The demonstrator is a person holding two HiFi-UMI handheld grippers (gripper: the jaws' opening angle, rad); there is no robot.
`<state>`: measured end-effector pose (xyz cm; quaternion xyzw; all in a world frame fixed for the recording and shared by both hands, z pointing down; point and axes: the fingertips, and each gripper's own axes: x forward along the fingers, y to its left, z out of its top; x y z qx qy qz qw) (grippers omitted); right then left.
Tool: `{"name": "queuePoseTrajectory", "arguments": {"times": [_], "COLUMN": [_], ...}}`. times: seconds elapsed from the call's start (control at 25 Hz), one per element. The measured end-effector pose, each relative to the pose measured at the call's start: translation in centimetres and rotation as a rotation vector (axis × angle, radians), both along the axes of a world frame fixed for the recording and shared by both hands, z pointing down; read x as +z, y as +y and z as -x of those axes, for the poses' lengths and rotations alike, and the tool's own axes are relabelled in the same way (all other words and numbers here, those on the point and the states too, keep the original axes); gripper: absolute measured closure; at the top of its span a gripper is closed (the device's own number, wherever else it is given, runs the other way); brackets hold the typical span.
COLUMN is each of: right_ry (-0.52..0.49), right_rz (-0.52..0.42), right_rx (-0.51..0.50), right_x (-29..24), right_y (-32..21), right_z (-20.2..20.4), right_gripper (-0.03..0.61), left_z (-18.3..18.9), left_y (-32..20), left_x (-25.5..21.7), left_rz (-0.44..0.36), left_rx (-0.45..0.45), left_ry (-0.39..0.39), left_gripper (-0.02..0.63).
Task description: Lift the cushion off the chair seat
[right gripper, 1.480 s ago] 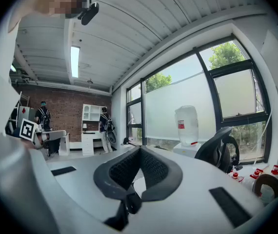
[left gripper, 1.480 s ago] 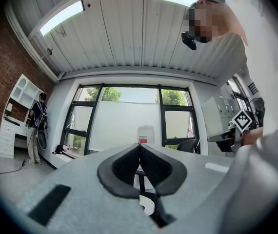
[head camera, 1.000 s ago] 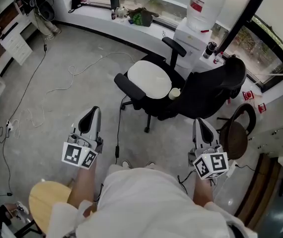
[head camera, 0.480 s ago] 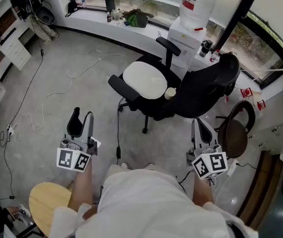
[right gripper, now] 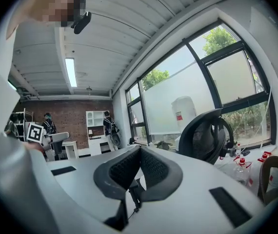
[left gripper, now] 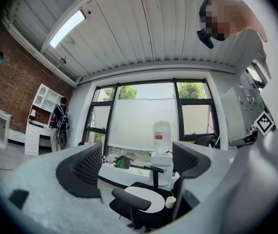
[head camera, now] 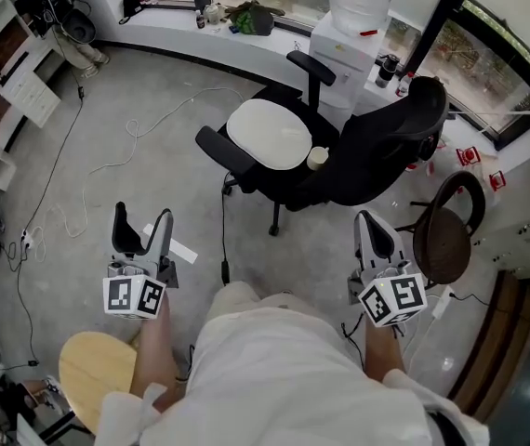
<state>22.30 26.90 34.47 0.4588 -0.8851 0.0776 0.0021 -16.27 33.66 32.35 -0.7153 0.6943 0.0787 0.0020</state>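
Observation:
A cream cushion lies on the seat of a black office chair ahead of me; in the left gripper view the cushion shows low between the jaws, far off. My left gripper hangs over the floor well short of the chair. Its jaws have just been opening and now stand wide with nothing between them. My right gripper is shut and empty, near the chair's backrest side; its pads meet.
A small cup stands at the seat's rear edge. A water dispenser is behind the chair, a brown round chair at right, a wooden stool at lower left. Cables trail across the floor.
The left gripper's jaws went from shut to wide open. The chair has slid up in the head view. The right gripper stayed shut.

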Motion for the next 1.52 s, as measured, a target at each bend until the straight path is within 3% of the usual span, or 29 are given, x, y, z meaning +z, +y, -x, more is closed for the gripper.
{"name": "queuePoseTrajectory", "arguments": {"times": [0.24, 0.44, 0.64, 0.88, 1.04, 1.32, 1.52], "right_ry": [0.010, 0.048, 0.091, 0.143, 0.177, 0.206, 0.182], "right_rz": [-0.006, 0.027, 0.052, 0.075, 0.101, 0.166, 0.186], "right_rx": [-0.045, -0.065, -0.047, -0.044, -0.017, 0.054, 0.045], "right_x": [-0.1, 1.5, 2.7, 2.3, 2.6, 3.6, 4.8], "right_y": [-1.9, -5.0, -12.2, -22.7, -26.9, -30.8, -32.8], "right_z": [2.3, 5.4, 8.9, 16.1, 18.8, 18.5, 17.5], "right_gripper": [0.575, 0.575, 0.575, 0.575, 0.575, 0.575, 0.575], "left_z": [1.0, 1.9, 4.4, 7.9, 8.9, 6.7, 4.5], "left_y": [-1.9, -7.2, -16.1, -28.9, -35.1, -41.3, -43.9], "left_x": [0.6, 3.3, 6.7, 8.7, 10.8, 13.6, 14.2], "left_rz": [0.011, 0.035, 0.057, 0.104, 0.143, 0.203, 0.221], "left_rx": [0.001, 0.036, 0.094, 0.187, 0.268, 0.369, 0.405], "left_ry": [-0.010, 0.028, 0.062, 0.089, 0.091, 0.140, 0.108], "left_gripper": [0.169, 0.169, 0.169, 0.169, 0.169, 0.169, 0.169]}}
